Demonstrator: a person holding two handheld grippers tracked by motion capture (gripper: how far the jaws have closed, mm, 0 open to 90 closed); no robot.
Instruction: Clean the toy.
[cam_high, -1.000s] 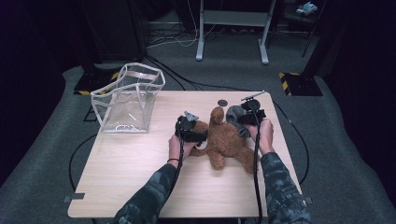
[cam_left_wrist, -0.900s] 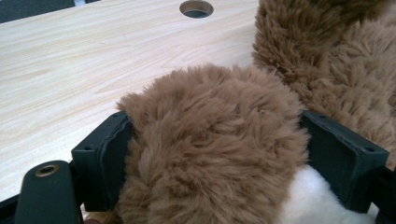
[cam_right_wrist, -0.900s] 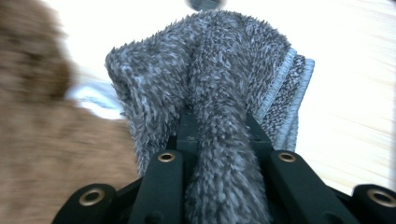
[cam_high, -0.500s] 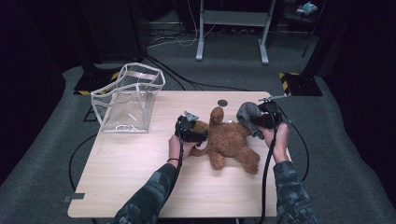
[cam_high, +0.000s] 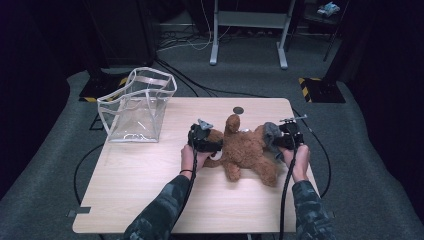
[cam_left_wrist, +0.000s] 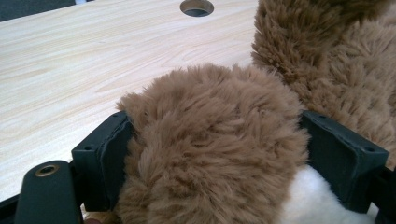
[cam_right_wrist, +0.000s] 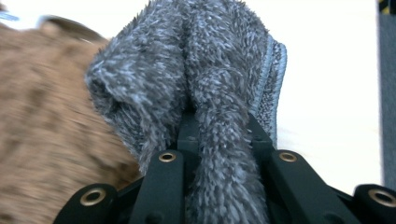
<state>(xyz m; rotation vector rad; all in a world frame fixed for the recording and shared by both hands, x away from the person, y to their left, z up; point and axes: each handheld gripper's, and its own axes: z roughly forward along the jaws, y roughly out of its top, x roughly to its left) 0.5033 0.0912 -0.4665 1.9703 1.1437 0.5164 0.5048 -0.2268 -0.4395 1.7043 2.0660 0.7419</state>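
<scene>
Plush bear (cam_high: 247, 150) lies right of centre on the table (cam_high: 145, 190); clear bag (cam_high: 137, 107) stands upper left; cloth (cam_high: 271, 134) touches the bear's right side

This looks like a lab or recording studio: a pale wooden surface (cam_high: 150, 190) stands alone on grey carpet (cam_high: 55, 165), with black drapes (cam_high: 30, 45) around, cables (cam_high: 185, 82) on the floor, yellow-black hazard tape (cam_high: 312, 82), and a metal stand (cam_high: 250, 22) behind.
</scene>
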